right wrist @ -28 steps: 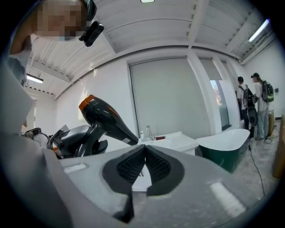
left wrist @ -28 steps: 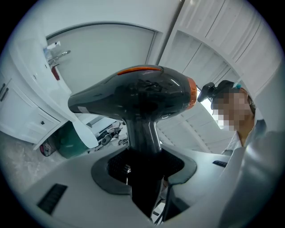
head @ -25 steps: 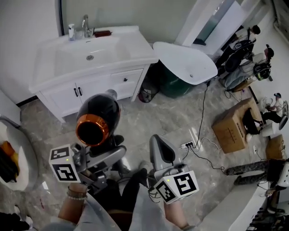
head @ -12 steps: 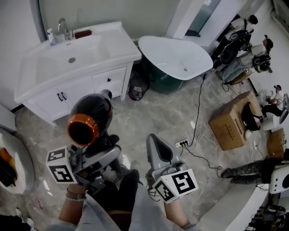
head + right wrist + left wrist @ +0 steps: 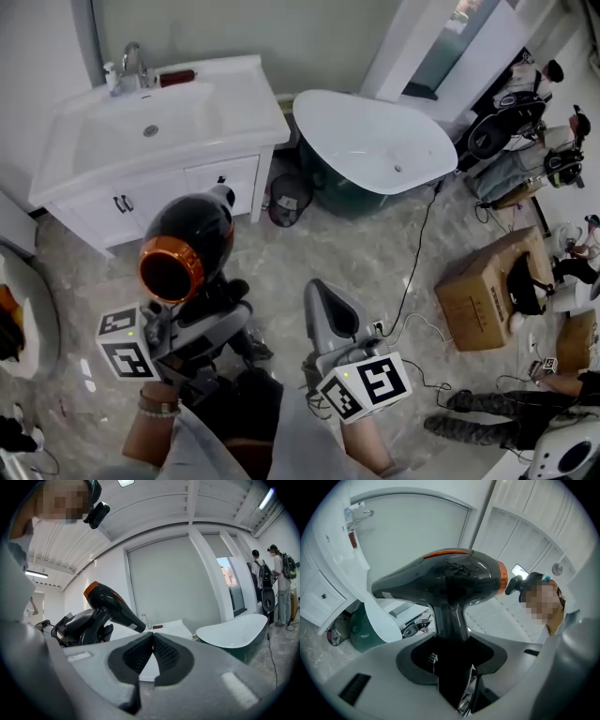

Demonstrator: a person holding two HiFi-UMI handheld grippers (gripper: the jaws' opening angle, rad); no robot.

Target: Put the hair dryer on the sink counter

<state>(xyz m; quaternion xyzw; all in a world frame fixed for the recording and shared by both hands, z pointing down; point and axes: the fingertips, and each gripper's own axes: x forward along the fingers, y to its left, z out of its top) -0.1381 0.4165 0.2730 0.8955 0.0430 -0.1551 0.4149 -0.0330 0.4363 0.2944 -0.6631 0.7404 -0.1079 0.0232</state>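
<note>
The black hair dryer (image 5: 192,246) with an orange ring at its rear stands upright in my left gripper (image 5: 228,298), which is shut on its handle. In the left gripper view the handle (image 5: 450,630) runs down between the jaws and the dryer's body (image 5: 440,578) lies crosswise above them. The white sink counter (image 5: 251,101) with its basin and faucet (image 5: 131,62) is ahead and slightly left, a step or so away. My right gripper (image 5: 322,298) is shut and empty, level with the left one; its view shows the hair dryer (image 5: 108,607) at the left and the counter (image 5: 174,629) beyond.
A white bathtub (image 5: 375,141) stands right of the counter, with a small bin (image 5: 284,202) between them. A cardboard box (image 5: 487,291) and cables (image 5: 412,281) lie on the marble floor at the right. People stand at the far right. A red item (image 5: 176,77) lies by the faucet.
The head view has swung so the counter and tub sit further left in the picture. The dryer stays gripped and has shifted slightly left. The right gripper has hardly moved.
</note>
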